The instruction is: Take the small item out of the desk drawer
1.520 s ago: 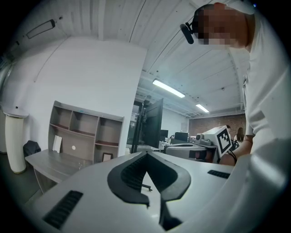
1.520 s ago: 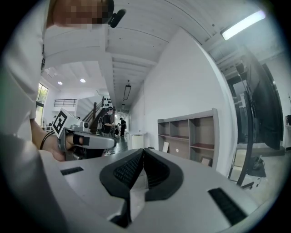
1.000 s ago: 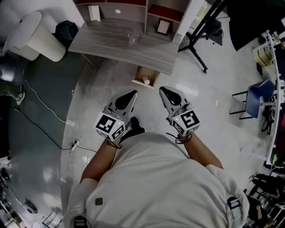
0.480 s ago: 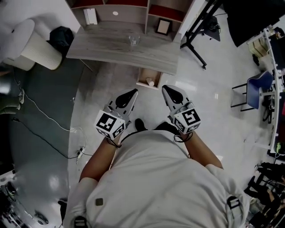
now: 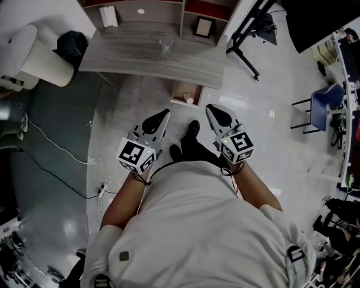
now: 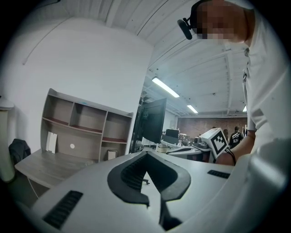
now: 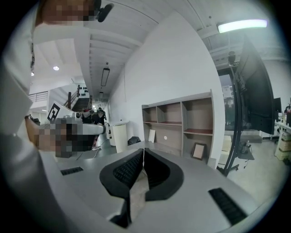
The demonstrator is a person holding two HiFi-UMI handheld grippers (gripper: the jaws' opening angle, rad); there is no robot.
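Observation:
In the head view a grey wooden desk point(image 5: 129, 56) stands ahead of me. Its small drawer point(image 5: 179, 91) is pulled open below the front edge. A small white item point(image 5: 189, 100) lies inside the drawer. My left gripper point(image 5: 162, 114) and right gripper point(image 5: 211, 109) are held side by side in front of my body, short of the drawer and well above the floor. Both are shut with nothing between their fingers. The left gripper view shows shut jaws and the desk top point(image 6: 43, 166) beyond them. The drawer is hidden in both gripper views.
A glass point(image 5: 165, 46) stands on the desk and a picture frame point(image 5: 203, 26) in the shelf unit point(image 5: 169, 11) behind it. A white bin point(image 5: 39, 53) and a black bag point(image 5: 70, 42) are at the left. A black stand point(image 5: 247, 39) and a blue chair point(image 5: 327, 115) are at the right. Cables point(image 5: 56, 152) cross the floor.
My foot has stepped forward between the grippers toward the desk, and the view has shifted slightly. Both grippers keep their place in front of me and stay shut.

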